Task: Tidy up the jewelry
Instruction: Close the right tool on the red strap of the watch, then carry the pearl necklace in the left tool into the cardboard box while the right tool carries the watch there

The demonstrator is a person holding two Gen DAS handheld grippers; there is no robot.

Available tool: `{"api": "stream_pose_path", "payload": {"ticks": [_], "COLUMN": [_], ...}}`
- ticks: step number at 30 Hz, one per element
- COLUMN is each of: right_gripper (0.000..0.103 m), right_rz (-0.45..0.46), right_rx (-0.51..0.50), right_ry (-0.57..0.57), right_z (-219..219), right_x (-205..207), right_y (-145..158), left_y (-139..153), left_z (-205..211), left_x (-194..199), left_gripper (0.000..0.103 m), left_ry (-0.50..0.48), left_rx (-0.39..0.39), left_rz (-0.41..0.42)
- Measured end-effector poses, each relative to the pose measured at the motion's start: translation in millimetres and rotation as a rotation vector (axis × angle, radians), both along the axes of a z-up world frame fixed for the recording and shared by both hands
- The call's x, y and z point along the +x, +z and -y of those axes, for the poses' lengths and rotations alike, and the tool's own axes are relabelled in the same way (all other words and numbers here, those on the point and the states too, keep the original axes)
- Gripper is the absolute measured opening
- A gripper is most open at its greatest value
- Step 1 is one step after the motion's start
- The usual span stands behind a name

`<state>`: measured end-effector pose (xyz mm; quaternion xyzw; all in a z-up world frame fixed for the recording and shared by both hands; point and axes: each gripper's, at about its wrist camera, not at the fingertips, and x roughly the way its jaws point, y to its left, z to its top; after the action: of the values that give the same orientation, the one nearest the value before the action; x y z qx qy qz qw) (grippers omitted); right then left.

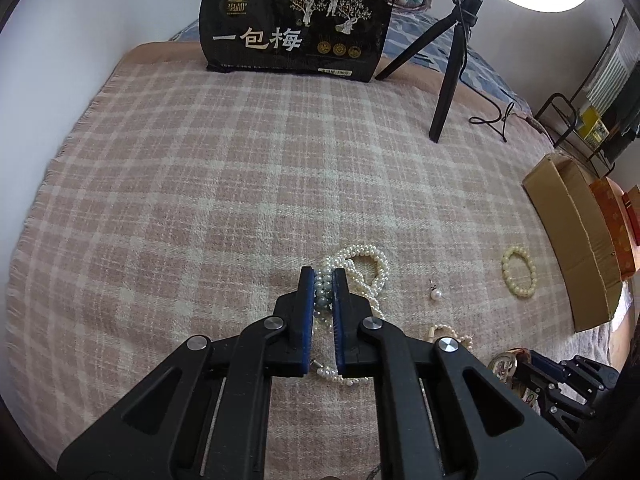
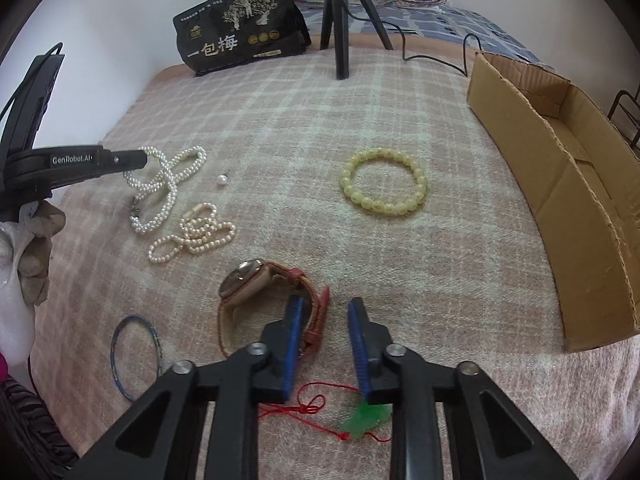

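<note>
My left gripper (image 1: 323,274) is shut on a white pearl necklace (image 1: 370,264) that lies on the pink plaid blanket; it also shows in the right wrist view (image 2: 168,184), with the left gripper (image 2: 140,160) at its far end. My right gripper (image 2: 324,306) is open and empty, low over the blanket, just right of a red-strapped watch (image 2: 256,284). A yellow bead bracelet (image 2: 382,182) lies ahead of it; it also shows in the left wrist view (image 1: 519,271). A second pearl strand (image 2: 196,234), a single pearl earring (image 2: 222,179), a blue bangle (image 2: 134,356) and a green pendant on red cord (image 2: 366,420) lie around.
An open cardboard box (image 2: 560,184) stands at the blanket's right edge. A black snack bag (image 1: 294,28) and a black tripod (image 1: 444,68) with a ring light and cable stand at the back. A wall runs along the left.
</note>
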<state>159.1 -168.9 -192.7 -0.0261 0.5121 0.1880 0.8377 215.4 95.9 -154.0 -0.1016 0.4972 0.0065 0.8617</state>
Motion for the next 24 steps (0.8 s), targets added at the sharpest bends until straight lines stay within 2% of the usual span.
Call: {"api": "stream_pose_path", "payload": {"ticks": [2,7,24], "right_gripper": [0.011,0.009,0.009], "right_rz": [0.013,0.056,0.189], "right_rx": [0.001,0.017,0.031], "right_ry": [0.004,-0.004,-0.015], "right_z": [-3,-1,12], "right_x": [-2,-7,-27], "right_y": [2,14,54], "left_y": [7,29,95], "left_z": [0,-5,-1], "left_x": [-2,-7,-27], "left_gripper": [0.006,0.006,0.006], "left_ry": [0.0,0.011,0.0], "left_rx": [-0.007,-0.033,-0.055], "left_rz": [0.016,0.067,0.227]}}
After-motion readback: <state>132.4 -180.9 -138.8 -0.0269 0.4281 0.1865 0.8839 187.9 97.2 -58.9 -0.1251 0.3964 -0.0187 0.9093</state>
